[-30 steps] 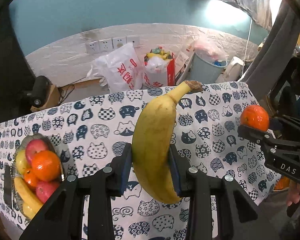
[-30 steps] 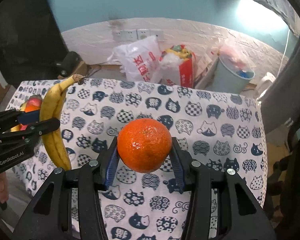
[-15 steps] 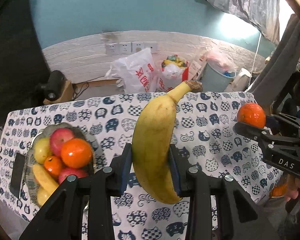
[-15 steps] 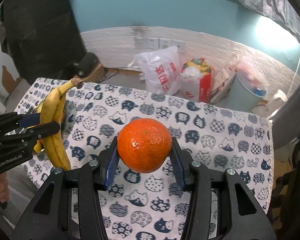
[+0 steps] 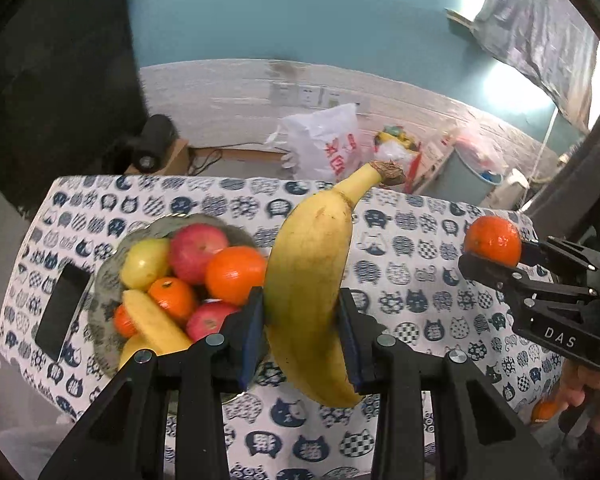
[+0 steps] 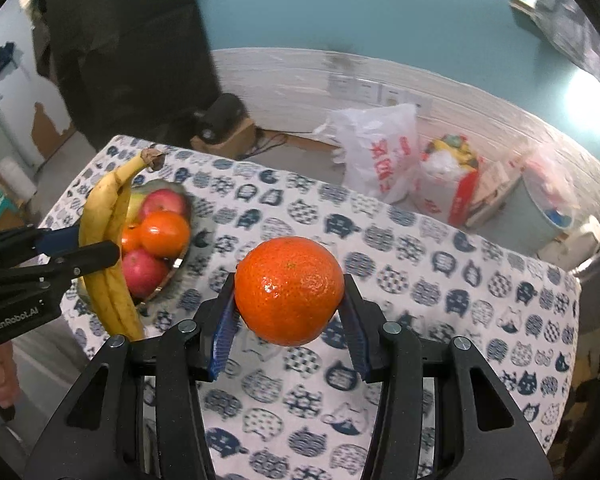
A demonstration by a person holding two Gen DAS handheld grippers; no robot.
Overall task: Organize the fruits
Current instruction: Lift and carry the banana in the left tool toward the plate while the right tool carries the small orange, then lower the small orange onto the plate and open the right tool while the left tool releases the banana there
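Observation:
My left gripper [image 5: 302, 316] is shut on a yellow banana [image 5: 310, 280] held upright above the table, just right of the fruit bowl [image 5: 108, 272]. The bowl holds apples, oranges, a pear and a banana. My right gripper [image 6: 288, 312] is shut on an orange [image 6: 289, 290] above the middle of the table. In the right wrist view the left gripper [image 6: 96, 246] with the banana [image 6: 108, 256] hangs at the bowl's [image 6: 176, 268] near side. The right gripper [image 5: 496, 258] and its orange [image 5: 492, 239] show at the right of the left wrist view.
The table wears a cat-print cloth [image 6: 440, 288]. A black phone [image 5: 60, 312] lies left of the bowl. Behind the table stand a white plastic bag [image 6: 376, 148], a red box of items [image 6: 452, 184] and a pale bin [image 6: 540, 208].
Both grippers have moved left with their fruit. The fruit bowl has come closer to the banana and now sits just left of it.

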